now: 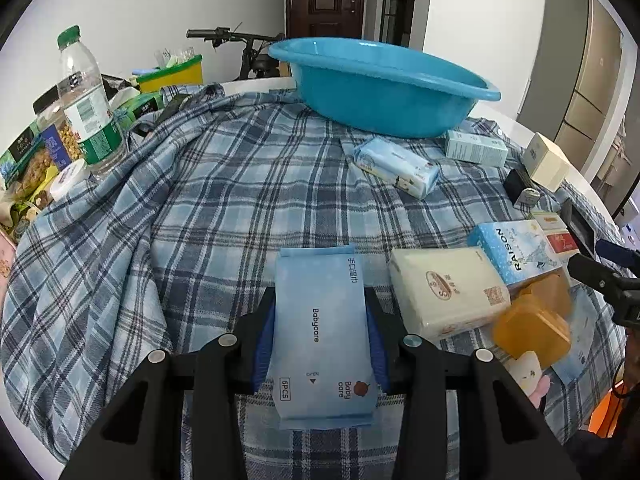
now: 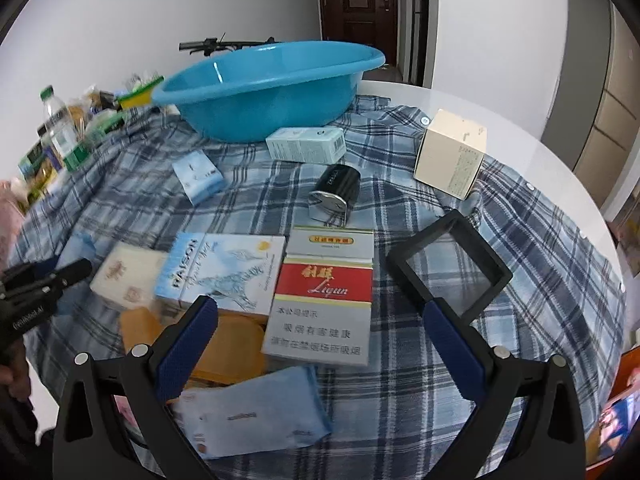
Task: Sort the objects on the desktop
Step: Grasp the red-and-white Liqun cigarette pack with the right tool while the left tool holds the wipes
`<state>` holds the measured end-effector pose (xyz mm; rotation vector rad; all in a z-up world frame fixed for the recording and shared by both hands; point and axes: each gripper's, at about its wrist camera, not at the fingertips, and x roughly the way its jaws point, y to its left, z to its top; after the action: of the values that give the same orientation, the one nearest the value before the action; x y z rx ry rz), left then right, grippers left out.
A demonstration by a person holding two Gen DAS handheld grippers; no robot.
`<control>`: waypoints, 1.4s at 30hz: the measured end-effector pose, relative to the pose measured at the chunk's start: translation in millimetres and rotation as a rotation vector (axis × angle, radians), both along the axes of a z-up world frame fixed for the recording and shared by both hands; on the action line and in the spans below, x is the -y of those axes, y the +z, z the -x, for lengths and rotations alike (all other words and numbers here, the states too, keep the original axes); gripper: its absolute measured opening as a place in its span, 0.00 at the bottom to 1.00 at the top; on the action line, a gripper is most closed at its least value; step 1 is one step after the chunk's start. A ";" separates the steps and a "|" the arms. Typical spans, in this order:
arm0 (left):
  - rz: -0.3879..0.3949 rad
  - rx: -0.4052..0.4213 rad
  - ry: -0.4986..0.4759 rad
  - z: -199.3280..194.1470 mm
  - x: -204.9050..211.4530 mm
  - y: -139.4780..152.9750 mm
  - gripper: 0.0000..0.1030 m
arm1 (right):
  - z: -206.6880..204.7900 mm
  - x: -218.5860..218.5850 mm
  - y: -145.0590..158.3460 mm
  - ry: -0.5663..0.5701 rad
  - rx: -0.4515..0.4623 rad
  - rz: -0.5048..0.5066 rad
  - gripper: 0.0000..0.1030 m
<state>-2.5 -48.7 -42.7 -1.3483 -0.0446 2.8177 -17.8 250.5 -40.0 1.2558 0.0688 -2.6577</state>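
The left gripper [image 1: 320, 344] is clamped on a pale blue wet-wipe pack [image 1: 322, 332], its pads pressing both long edges, the pack above the plaid cloth [image 1: 200, 208]. Just to its right lie a cream tissue pack [image 1: 446, 292] and an amber lidded box [image 1: 532, 330], blurred. Far ahead stands the blue basin [image 1: 384, 88]; its inside is hidden from here, though it seems bare in the right wrist view. The right gripper [image 2: 320, 338] stands wide apart, holding nothing, over a red-and-white cigarette carton [image 2: 322, 300]; a black frame [image 2: 448, 264] lies beside its right finger.
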 end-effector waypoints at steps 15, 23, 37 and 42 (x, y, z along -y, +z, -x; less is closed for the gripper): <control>-0.035 0.019 -0.046 -3.6 -9.3 -0.4 0.41 | 8.4 -19.4 -15.1 -0.015 0.056 0.012 0.54; -0.035 0.027 -0.057 -3.3 -13.2 -3.4 0.41 | 8.1 -13.1 -17.0 0.013 0.057 -0.020 0.56; -0.054 0.036 -0.060 -2.9 -12.9 -3.1 0.41 | 26.4 -6.3 -25.1 0.005 0.031 -0.027 0.53; -0.032 0.011 -0.062 -2.1 -14.3 -1.1 0.41 | 23.5 -5.4 -19.2 0.002 0.009 -0.023 0.53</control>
<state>-0.4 -34.4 -43.8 -1.3341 -0.0463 2.7472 -41.3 255.9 -59.2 1.2742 0.0998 -2.6572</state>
